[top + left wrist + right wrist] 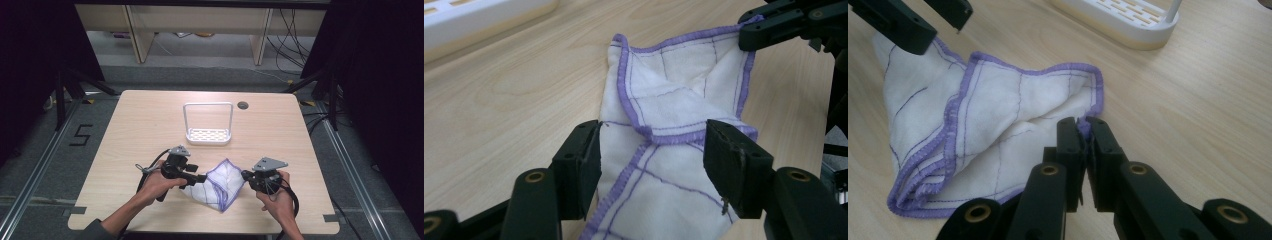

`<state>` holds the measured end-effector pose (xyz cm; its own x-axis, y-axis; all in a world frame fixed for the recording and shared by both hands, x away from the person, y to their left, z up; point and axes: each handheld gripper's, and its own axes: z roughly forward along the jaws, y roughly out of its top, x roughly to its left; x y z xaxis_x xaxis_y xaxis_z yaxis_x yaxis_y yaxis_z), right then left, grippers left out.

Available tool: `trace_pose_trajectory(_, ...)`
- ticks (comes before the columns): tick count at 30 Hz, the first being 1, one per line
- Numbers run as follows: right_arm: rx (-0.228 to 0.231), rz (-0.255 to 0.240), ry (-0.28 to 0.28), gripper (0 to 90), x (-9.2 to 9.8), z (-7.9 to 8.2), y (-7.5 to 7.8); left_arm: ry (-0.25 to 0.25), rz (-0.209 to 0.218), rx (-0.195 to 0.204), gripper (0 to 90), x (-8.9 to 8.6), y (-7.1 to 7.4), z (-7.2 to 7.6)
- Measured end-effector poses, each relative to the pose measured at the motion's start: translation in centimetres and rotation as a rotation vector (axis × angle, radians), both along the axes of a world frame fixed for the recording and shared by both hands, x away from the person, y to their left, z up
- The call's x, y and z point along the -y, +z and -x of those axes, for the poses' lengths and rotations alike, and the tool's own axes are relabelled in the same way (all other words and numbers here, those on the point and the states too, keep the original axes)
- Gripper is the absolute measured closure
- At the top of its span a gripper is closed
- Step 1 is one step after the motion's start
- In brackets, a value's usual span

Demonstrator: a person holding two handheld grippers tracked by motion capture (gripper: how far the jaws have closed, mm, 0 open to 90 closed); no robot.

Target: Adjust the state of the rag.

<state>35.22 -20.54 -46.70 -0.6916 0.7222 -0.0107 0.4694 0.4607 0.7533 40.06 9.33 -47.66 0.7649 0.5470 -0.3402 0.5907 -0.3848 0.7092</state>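
L jaws: left gripper (651, 160) apart, cloth (674, 100) lying btwn pads, not pinched.
R jaws: right gripper (1085, 131) clamped on cloth's purple hem.

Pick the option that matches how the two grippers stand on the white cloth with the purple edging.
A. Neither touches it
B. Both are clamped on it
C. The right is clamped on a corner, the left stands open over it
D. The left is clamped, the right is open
C: the right gripper pinches a corner of the cloth between shut jaws, while the left gripper has its jaws apart with cloth lying between them.
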Motion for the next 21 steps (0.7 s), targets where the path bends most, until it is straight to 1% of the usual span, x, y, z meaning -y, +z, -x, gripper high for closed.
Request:
trace_pose_trajectory(1, -0.006, -0.005, 0.008, 85.6, 0.0, 0.0, 0.0, 0.003, -0.003, -0.004, 39.8, 0.2, -0.1, -0.2)
trace_pose_trajectory(2, -0.001, -0.01, 0.006, 85.6, -0.1, -0.1, -0.1, 0.002, 0.002, -0.02, 40.0, 0.4, -0.2, -0.5)
trace_pose_trajectory(3, 0.001, -0.009, 0.005, 85.6, -0.1, -0.1, -0.1, -0.003, 0.007, -0.055, 40.2, 0.7, -0.4, -0.8)
trace_pose_trajectory(4, 0.006, -0.002, -0.007, 85.6, -0.1, 0.0, 0.0, -0.009, -0.001, -0.061, 39.7, 0.9, -0.5, -0.9)
trace_pose_trajectory(6, 0.003, -0.005, -0.007, 85.5, -0.1, 0.0, 0.1, -0.004, -0.045, -0.067, 37.6, 1.6, -1.0, -1.3)
trace_pose_trajectory(7, 0.003, -0.005, -0.007, 85.5, -0.1, 0.0, 0.1, -0.004, -0.045, -0.067, 36.5, 1.6, -1.0, -1.3)
trace_pose_trajectory(8, -0.002, -0.01, -0.009, 85.4, -0.2, 0.0, 0.0, 0.017, -0.049, -0.088, 37.8, 2.0, -1.6, -1.9)
trace_pose_trajectory(9, 0.007, -0.005, -0.002, 85.3, -0.2, -0.1, 0.0, 0.014, -0.047, -0.089, 39.7, 2.1, -1.7, -2.1)
trace_pose_trajectory(10, 0.007, -0.005, 0.0, 85.3, -0.2, -0.1, 0.0, 0.011, -0.048, -0.085, 41.9, 2.3, -1.8, -2.1)
trace_pose_trajectory(11, -0.002, -0.01, -0.004, 85.3, -0.2, 0.0, 0.0, -0.01, -0.053, -0.081, 44.8, 2.4, -1.9, -2.3)
trace_pose_trajectory(12, -0.002, -0.01, -0.004, 85.3, -0.2, -0.1, 0.0, -0.01, -0.061, -0.086, 48.5, 2.5, -1.9, -2.2)
trace_pose_trajectory(13, -0.004, -0.011, -0.005, 85.3, -0.3, -0.1, 0.0, -0.028, -0.044, -0.081, 53.0, 2.6, -2.0, -2.2)
trace_pose_trajectory(14, -0.003, -0.011, -0.003, 85.3, -0.3, -0.1, 0.0, -0.032, -0.037, -0.071, 61.9, 2.7, -2.0, -2.1)
trace_pose_trajectory(15, -0.003, -0.011, -0.003, 85.3, -0.3, -0.1, 0.0, -0.051, -0.036, -0.063, 67.4, 2.8, -1.9, -2.1)
trace_pose_trajectory(16, 0.004, -0.007, 0.001, 85.3, -0.3, -0.1, 0.0, -0.054, -0.023, -0.054, 72.9, 3.0, -1.8, -1.9)
trace_pose_trajectory(17, -0.006, -0.01, -0.002, 85.3, -0.3, -0.1, 0.0, -0.062, -0.021, -0.053, 80.2, 3.0, -1.7, -1.9)
trace_pose_trajectory(18, -0.012, -0.013, -0.006, 85.3, -0.3, -0.1, 0.1, -0.066, -0.026, -0.044, 85.4, 3.0, -1.6, -1.9)
trace_pose_trajectory(19, -0.01, -0.012, -0.004, 85.3, -0.3, -0.1, 0.1, -0.072, -0.029, -0.036, 87.0, 3.1, -1.4, -1.8)
trace_pose_trajectory(20, 0.003, -0.006, 0.005, 85.4, -0.2, -0.2, 0.1, -0.075, -0.033, -0.019, 87.6, 3.0, -1.3, -1.8)
trace_pose_trajectory(21, 0.005, -0.004, 0.006, 85.4, -0.2, -0.2, 0.1, -0.073, -0.026, -0.011, 88.0, 2.9, -1.1, -1.7)
